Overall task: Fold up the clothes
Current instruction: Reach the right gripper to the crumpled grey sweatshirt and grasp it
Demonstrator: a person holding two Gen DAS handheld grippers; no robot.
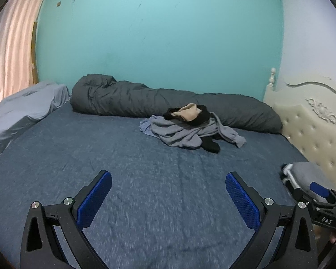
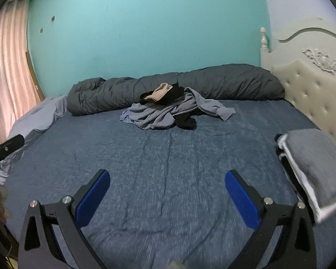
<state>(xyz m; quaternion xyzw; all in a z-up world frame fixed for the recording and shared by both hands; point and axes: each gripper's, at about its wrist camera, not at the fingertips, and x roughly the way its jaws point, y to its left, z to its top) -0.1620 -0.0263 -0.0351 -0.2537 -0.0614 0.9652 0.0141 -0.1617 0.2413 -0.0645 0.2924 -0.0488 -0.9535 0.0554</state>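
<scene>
Left wrist view: left gripper (image 1: 168, 186) hangs over bare blue bedsheet (image 1: 100, 148), jaws wide apart, nothing between the blue pads (image 1: 94, 204).
Right wrist view: right gripper (image 2: 167, 185) likewise over bare sheet, jaws spread, empty.
Task item, location: loose heap of clothes (image 2: 168, 109) at the far side of the bed, just in front of the rolled dark grey duvet (image 2: 224, 83) along the teal wall (image 2: 145, 22); well apart from both grippers.
Heap, contents: grey long-sleeved garment (image 1: 181, 132) crumpled at the bottom, one sleeve (image 2: 221, 109) trailing toward the headboard (image 2: 313, 89); black garment (image 2: 186, 121) poking out at the near edge; black-and-beige piece (image 1: 190, 112) resting on top.
Finished stock: folded pile (image 2: 313, 163), grey on top with a white layer under it, near the headboard at the right gripper's side.
Step in hand (judged): reach across to the heap and take one piece out for folding.
Method, advised: pick the top black-and-beige piece first, since lifting the grey one would drag the rest along.
Grip, advised: pinch a single layer at an edge or hem, not a bunched fold.
Placement, advised: draw it onto the open sheet in the middle and spread flat before any fold.
Risk: limp knit snags its neighbours; lift slowly and check that only one piece rises.
Uncertain: exact garment types under the grey top cannot be told.
</scene>
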